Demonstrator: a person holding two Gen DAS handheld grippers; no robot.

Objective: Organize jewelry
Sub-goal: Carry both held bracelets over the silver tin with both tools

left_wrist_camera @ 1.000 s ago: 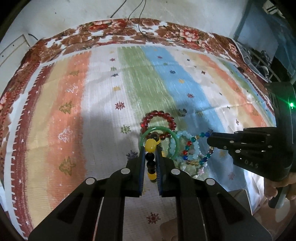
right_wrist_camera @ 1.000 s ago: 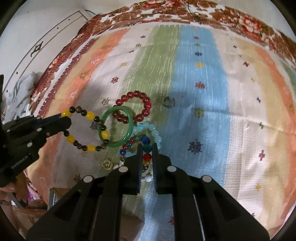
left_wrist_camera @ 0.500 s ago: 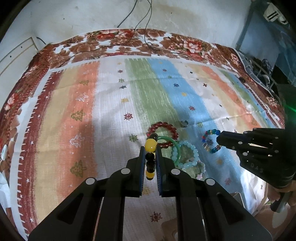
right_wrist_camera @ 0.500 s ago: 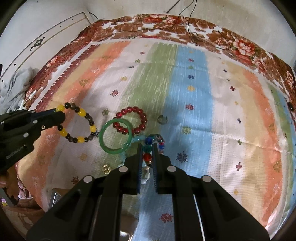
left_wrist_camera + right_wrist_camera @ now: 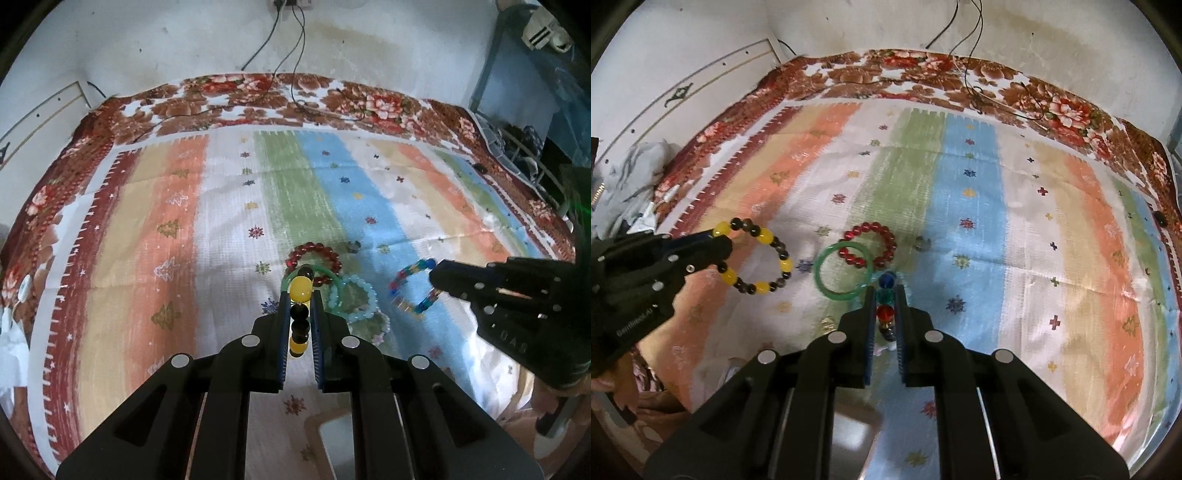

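Yellow-and-black beaded bracelet [image 5: 755,256] clamped in my left gripper [image 5: 300,310], multicoloured beaded bracelet [image 5: 413,286] clamped in my right gripper [image 5: 885,301], both lifted off the striped cloth [image 5: 979,206]. Below lie the red beaded bracelet [image 5: 870,248] overlapping the green bangle [image 5: 843,276], pale blue bracelet [image 5: 356,301], small ring [image 5: 922,243] nearby.

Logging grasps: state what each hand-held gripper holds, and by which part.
Left hand-held gripper: yellow-black bracelet, pinched on a short run of beads. Right hand-held gripper: multicolor bracelet, likewise by a few beads.
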